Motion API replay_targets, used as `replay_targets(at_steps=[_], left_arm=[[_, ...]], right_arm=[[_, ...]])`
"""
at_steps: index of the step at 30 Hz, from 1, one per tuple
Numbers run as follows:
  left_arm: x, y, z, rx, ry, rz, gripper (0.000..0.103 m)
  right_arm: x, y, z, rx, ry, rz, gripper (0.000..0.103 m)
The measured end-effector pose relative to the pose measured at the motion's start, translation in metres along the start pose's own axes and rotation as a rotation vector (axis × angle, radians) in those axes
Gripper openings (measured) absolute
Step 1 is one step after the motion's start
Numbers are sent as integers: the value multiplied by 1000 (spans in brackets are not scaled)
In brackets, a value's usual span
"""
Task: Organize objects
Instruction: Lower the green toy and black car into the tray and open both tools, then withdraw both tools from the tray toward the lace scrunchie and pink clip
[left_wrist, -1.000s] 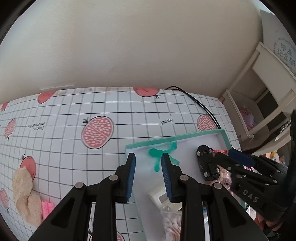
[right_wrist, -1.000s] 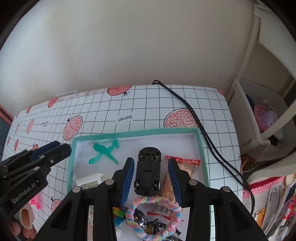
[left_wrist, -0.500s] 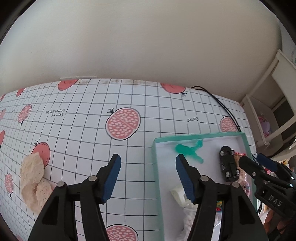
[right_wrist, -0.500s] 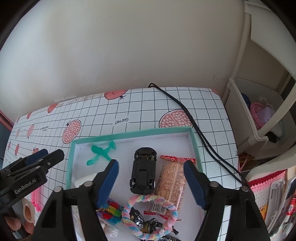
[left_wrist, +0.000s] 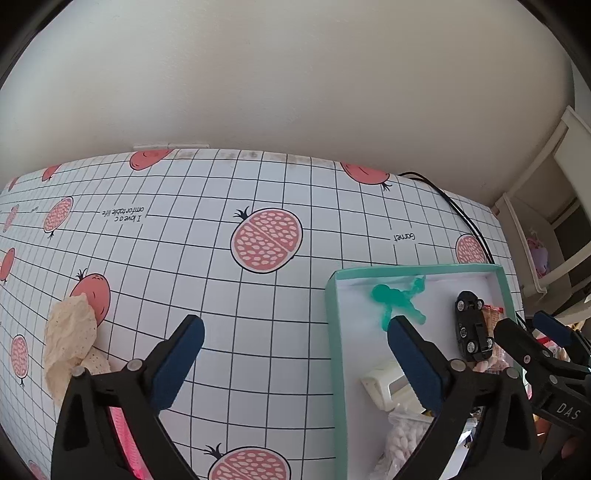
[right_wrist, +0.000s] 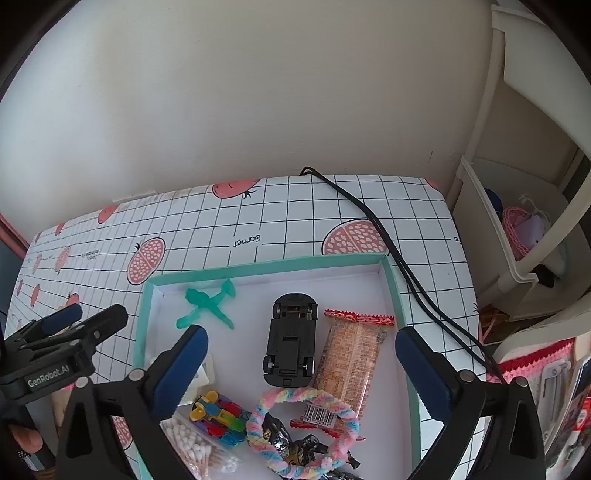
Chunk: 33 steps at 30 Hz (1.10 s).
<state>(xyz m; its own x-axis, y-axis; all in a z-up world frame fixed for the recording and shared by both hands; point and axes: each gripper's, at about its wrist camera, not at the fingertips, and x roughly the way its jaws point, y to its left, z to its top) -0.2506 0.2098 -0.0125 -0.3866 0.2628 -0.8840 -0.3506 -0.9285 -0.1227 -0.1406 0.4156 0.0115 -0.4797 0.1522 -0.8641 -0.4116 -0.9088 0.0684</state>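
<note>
A toy car (right_wrist: 291, 338) lies wheels-up in the middle of the teal-rimmed tray (right_wrist: 264, 266) on your table, a snack pack (right_wrist: 351, 363) touching its right side and a green figure (right_wrist: 207, 302) near the far-left corner. A pastel loop (right_wrist: 303, 428), clips (right_wrist: 218, 413) and cotton swabs (right_wrist: 192, 441) crowd the near end. Your right gripper (right_wrist: 301, 350) hovers above the car, jaws spread wide and empty. Your left gripper (left_wrist: 295, 338), jaws also wide and empty, straddles the tray's left rim, a cream cloth (left_wrist: 70, 343) lying off to its left.
</note>
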Motion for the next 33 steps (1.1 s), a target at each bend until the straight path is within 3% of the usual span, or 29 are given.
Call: replay_targets(at_steps=[15, 25, 33], left_arm=[[-5, 7, -1, -13, -13, 7, 103], [-53, 32, 0, -19, -59, -10, 103], [-95, 85, -14, -71, -101, 12, 103]], right_arm=[[-1, 3, -1, -10, 2, -12, 103], [-35, 21, 6, -11, -19, -24, 103], [-58, 62, 8, -49, -37, 8, 103]])
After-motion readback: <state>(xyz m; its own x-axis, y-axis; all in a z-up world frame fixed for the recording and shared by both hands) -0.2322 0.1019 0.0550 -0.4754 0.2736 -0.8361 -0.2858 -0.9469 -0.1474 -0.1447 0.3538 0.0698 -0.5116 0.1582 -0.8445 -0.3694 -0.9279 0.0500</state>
